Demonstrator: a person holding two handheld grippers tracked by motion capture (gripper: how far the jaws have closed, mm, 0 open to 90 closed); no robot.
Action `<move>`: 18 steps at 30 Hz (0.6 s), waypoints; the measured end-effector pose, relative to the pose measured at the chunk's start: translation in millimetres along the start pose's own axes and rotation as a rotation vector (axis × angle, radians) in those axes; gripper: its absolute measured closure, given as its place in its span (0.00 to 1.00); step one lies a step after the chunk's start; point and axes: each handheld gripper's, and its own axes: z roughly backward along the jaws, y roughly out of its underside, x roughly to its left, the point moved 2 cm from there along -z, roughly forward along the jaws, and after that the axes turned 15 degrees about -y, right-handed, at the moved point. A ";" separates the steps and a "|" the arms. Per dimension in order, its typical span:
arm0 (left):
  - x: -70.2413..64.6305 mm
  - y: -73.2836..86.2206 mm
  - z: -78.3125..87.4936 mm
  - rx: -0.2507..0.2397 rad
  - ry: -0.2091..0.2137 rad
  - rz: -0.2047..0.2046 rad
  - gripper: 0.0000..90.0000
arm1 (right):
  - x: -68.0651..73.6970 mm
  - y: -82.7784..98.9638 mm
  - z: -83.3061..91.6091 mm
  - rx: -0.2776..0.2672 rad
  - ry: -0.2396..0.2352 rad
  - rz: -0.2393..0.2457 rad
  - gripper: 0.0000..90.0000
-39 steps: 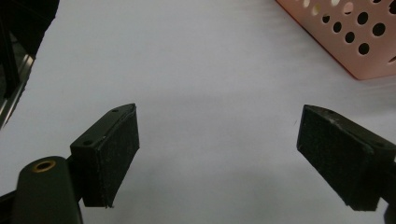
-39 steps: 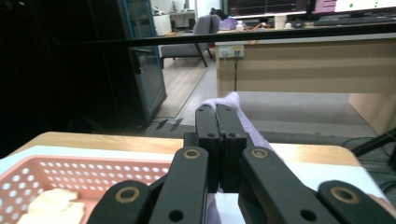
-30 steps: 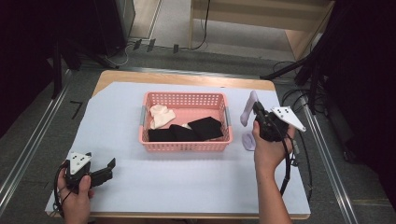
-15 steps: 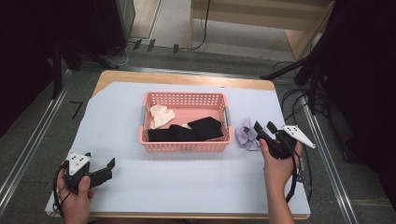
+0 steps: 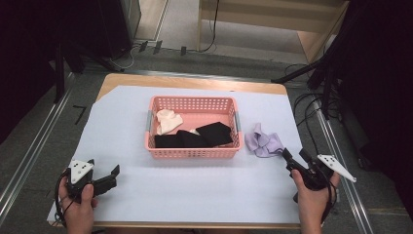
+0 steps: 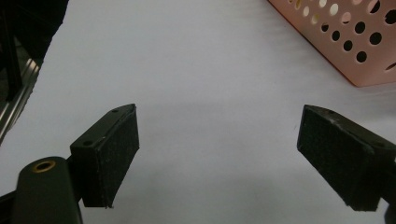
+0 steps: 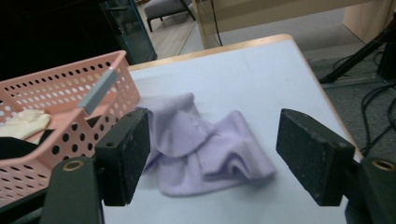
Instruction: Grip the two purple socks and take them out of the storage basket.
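Lilac cloth [image 5: 263,142] lies just ahead of open right hand-held gripper [image 5: 295,161].

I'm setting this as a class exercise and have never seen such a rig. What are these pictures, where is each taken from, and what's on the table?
A person sits at a table covered in white, holding a two-jaw gripper in each hand. One picture looks down from above; the other two come from cameras riding on the grippers, looking along their black jaws. The left gripper rests open and empty. The right gripper has just been opening; its jaws stand wide, nothing between them, with a crumpled lilac cloth lying in front of it. Beside the cloth stands a pink basket holding black cloths and a cream one.
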 end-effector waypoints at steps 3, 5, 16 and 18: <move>-0.1 0.2 0.4 -0.006 -0.002 0.001 0.16 | -4.9 3.1 7.3 -0.002 -0.002 0.007 0.28; -0.2 0.3 0.3 -0.011 -0.006 0.003 0.16 | -9.2 7.4 14.9 0.015 0.010 0.009 0.28; 0.7 0.4 0.4 -0.009 -0.004 0.012 0.16 | -30.0 28.2 51.0 0.018 0.019 0.029 0.29; 0.4 0.5 0.4 -0.010 -0.005 0.009 0.16 | -31.3 31.1 55.7 0.018 0.025 0.021 0.29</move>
